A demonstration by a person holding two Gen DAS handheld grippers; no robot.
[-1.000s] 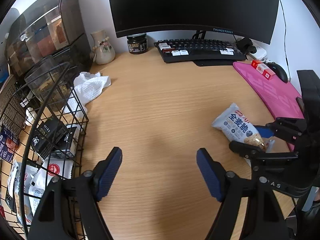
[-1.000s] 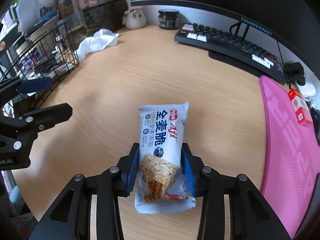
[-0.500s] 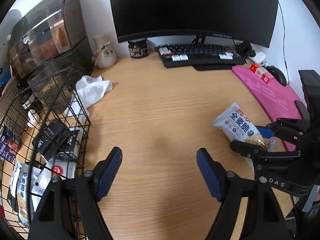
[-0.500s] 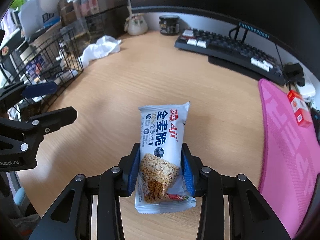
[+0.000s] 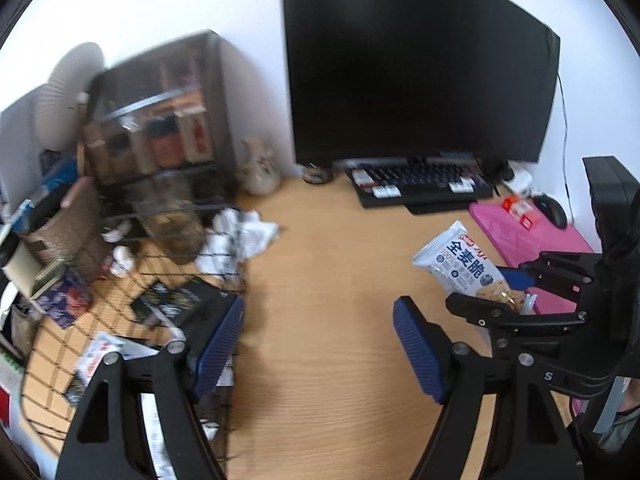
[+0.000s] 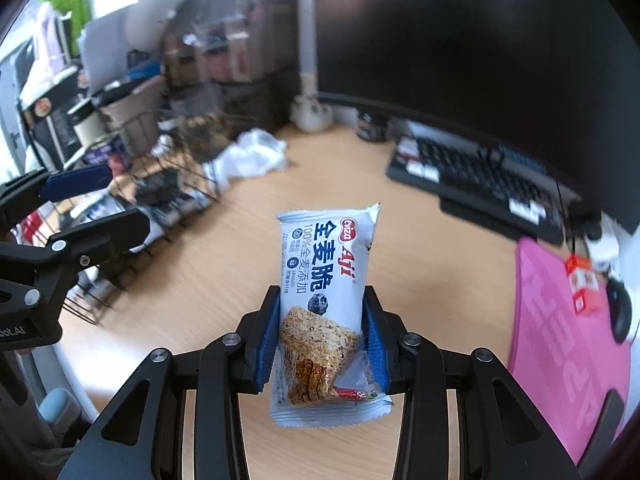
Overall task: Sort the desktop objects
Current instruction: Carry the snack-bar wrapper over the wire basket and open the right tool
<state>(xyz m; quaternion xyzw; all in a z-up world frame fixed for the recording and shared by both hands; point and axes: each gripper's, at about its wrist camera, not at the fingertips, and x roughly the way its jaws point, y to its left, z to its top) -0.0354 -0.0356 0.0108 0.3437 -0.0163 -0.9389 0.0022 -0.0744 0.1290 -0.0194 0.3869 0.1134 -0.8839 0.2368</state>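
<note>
While the right gripper (image 6: 320, 344) pinches the snack pack (image 6: 322, 304) by its sides, long way pointing ahead above the desk (image 6: 248, 248), the wire basket (image 6: 176, 184) sits off to its left, nearer the empty, wide-spread left gripper (image 5: 318, 344).

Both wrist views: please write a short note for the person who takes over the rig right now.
Right tongs: shut on the snack packet, held clear above the desk.
Left tongs: open, nothing between them, beside the wire basket.
Things: the wire basket at the desk's left side already holds several packets; crumpled white tissue lies next to it; a small red box sits on the pink mat.
Done: packet picked up.
Left: probably drop it in the basket, then sort the tissue and red box.
</note>
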